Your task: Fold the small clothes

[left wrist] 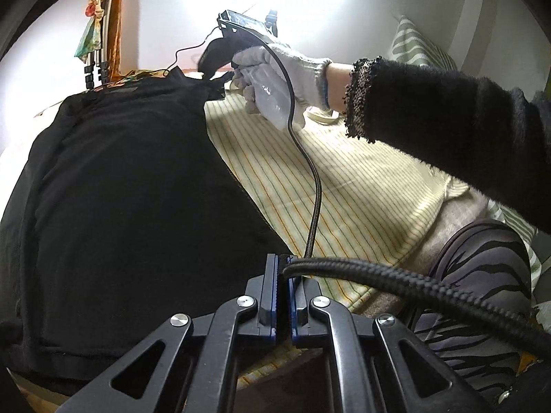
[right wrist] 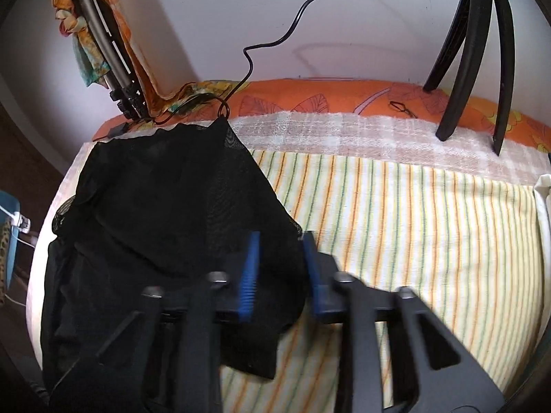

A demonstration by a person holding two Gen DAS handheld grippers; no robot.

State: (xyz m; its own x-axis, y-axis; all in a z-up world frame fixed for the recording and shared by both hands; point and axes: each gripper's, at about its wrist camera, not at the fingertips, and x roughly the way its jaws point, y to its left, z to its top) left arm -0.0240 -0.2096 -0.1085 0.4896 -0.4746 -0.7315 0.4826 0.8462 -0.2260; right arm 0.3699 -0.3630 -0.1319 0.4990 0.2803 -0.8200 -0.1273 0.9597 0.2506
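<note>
Right wrist view, black garment (right wrist: 165, 213) edge between narrowed jaws, striped cloth (right wrist: 413, 227) bare rightward, left jaws closed.

A sheer black mesh garment (right wrist: 165, 213) lies across a cream cotton sheet (right wrist: 413, 241) pinstriped in orange and green — beyond it, a pale pink-and-white checked woven cloth (right wrist: 310, 134) and an orange leaf-print bedcover (right wrist: 310, 99). Blue ribbed pads (right wrist: 249, 275) line the matt black metal right gripper (right wrist: 280, 275). A white knitted glove (left wrist: 275, 79) meets a fuzzy black sleeve (left wrist: 447, 110); grey trousers (left wrist: 482, 275) carry black zebra stripes — behind, a green-and-white striped pillow (left wrist: 416, 46).
</note>
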